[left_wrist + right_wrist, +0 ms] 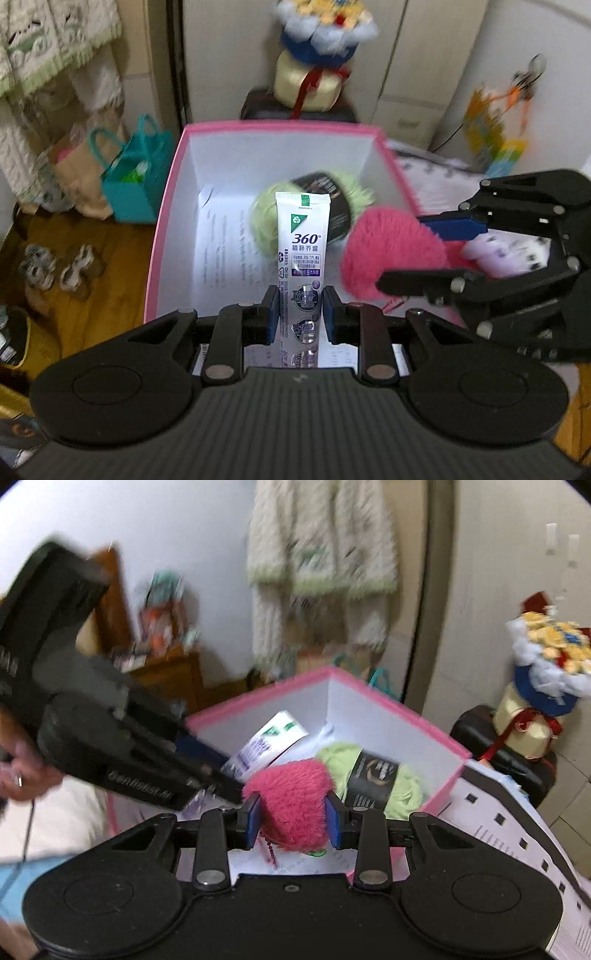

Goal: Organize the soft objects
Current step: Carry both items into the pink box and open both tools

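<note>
Bedroom corner, pink box (pixel 168 206) open, green yarn ball (pixel 269 218) already inside.
Left gripper (pixel 300 310) clamps the toothpaste tube (pixel 301 240); right gripper (pixel 293 818) clamps the pink plush heart (pixel 295 797), both over the box. I should lower each clear of the walls and release one at a time beside the yarn.

The box (pixel 168 206) is pink outside and white inside. The yarn ball (pixel 264 212) in it is light green with a black label. The tube (pixel 301 236) is white with purple print. The fluffy heart (pixel 295 801) is pink.
</note>
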Demonstrator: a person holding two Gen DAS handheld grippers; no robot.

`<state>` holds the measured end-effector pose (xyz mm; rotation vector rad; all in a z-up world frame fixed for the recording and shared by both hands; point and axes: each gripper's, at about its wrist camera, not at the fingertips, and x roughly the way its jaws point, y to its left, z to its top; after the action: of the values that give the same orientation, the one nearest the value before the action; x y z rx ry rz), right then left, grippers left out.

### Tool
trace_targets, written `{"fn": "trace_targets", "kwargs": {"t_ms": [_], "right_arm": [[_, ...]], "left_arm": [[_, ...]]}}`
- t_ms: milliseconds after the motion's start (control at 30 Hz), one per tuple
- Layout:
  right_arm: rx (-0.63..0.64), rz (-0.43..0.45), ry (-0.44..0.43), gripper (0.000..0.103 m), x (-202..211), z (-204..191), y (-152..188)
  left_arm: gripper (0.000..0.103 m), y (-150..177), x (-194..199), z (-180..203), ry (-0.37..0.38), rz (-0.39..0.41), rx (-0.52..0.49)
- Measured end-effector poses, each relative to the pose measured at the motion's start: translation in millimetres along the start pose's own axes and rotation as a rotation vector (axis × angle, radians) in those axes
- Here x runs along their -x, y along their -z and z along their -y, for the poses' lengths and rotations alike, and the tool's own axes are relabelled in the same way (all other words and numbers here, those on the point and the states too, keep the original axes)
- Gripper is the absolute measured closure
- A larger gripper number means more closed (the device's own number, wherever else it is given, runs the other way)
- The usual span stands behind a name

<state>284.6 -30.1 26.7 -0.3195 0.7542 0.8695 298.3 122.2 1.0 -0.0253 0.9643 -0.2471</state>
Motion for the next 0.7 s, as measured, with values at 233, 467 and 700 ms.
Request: {"fn": "trace_targets", "kwargs": {"t_ms": [233,467,700], "right_arm": [[0.121,-0.163,-0.024,0.063,-45.4,4.8,-8.0],[0.173,-0.253,-0.03,0.063,-82.8,7.1,-9.6],[0.189,-0.235,0.047,0.061,-93.2,6.0,-10.9]], "left_arm": [[0.08,-19.0,-37.3,-9.5,-0.069,-0.12,0.024],[0.08,-33.6,-60.0,-17.5,-0.1,-0.191,0.078],[0.076,-38.9,-63.6,-14.9,-0.144,-0.134,0.036]]}}
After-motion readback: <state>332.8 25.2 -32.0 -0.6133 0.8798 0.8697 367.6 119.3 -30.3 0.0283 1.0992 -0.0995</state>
